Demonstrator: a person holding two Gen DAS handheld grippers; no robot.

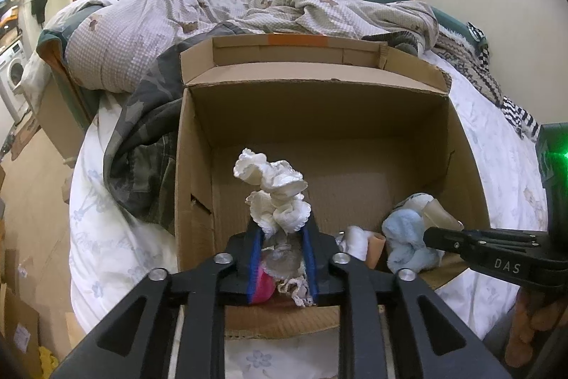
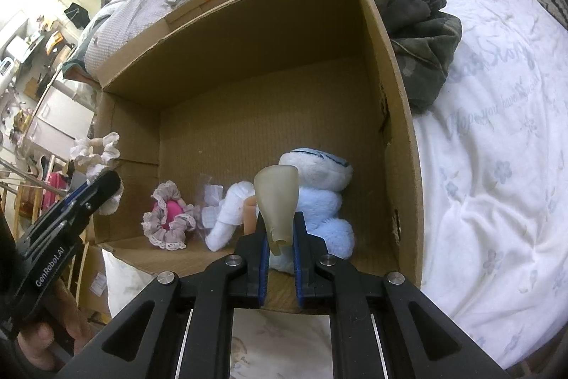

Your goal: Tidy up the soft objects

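An open cardboard box [image 1: 319, 116] stands on the bed. My left gripper [image 1: 282, 226] is shut on a white frilly scrunchie [image 1: 273, 190] and holds it above the box's near edge; it also shows in the right wrist view [image 2: 97, 151]. My right gripper [image 2: 280, 222] is shut on a translucent beige soft cone-shaped piece [image 2: 277, 198], over the box's near right part. In the box lie a light blue and white plush toy [image 2: 319, 198], a white sock [image 2: 227, 215], a pink object in a grey lace scrunchie [image 2: 170, 215] and a clear packet [image 2: 211, 198].
The bed has a white flowered sheet [image 2: 497, 166], a crumpled checked quilt [image 1: 142, 23] behind the box and a dark camouflage garment [image 1: 142, 137] along the box's side. A washing machine [image 1: 12, 73] and cardboard on the floor [image 1: 17, 325] lie left.
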